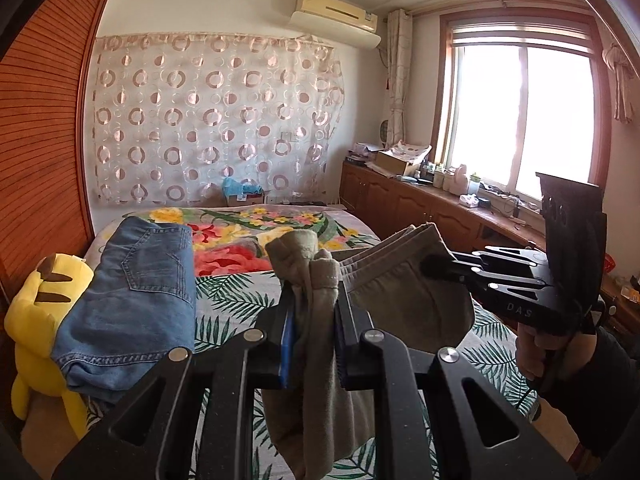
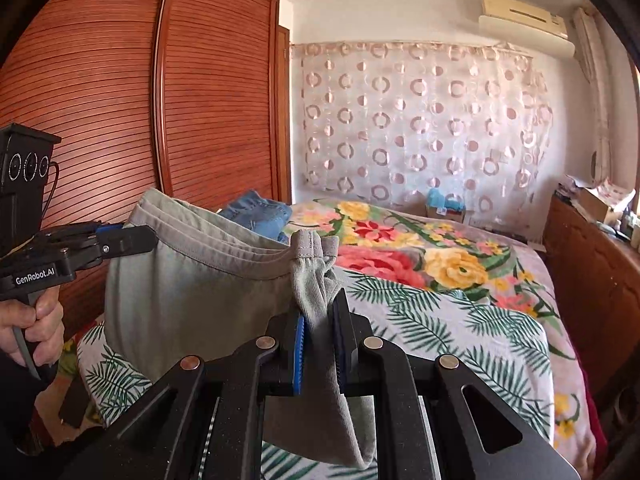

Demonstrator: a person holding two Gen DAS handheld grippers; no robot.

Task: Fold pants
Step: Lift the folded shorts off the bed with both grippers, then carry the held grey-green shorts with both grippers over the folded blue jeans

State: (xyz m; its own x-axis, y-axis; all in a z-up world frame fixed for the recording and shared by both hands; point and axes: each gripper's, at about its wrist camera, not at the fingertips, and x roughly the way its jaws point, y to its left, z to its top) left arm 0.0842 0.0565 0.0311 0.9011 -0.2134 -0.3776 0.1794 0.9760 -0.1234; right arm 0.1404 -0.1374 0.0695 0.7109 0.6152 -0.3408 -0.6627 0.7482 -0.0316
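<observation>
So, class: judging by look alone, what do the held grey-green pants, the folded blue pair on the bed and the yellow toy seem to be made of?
Grey-green pants: soft matte woven cloth, probably cotton; they drape limply and show stitched hem rows.
Folded blue pair: denim, faded, with contrast seam stitching and a patch pocket.
Yellow toy: plush, likely synthetic; fuzzy, rounded, stuffed look.

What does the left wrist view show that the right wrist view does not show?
Only the left wrist view shows the yellow plush toy, the window and the right gripper from outside. Only the right wrist view shows the left gripper from outside and the wardrobe broadly. Both share the grey-green pants held up between both shut grippers, the folded jeans, the floral bed cover and the air conditioner.
</observation>
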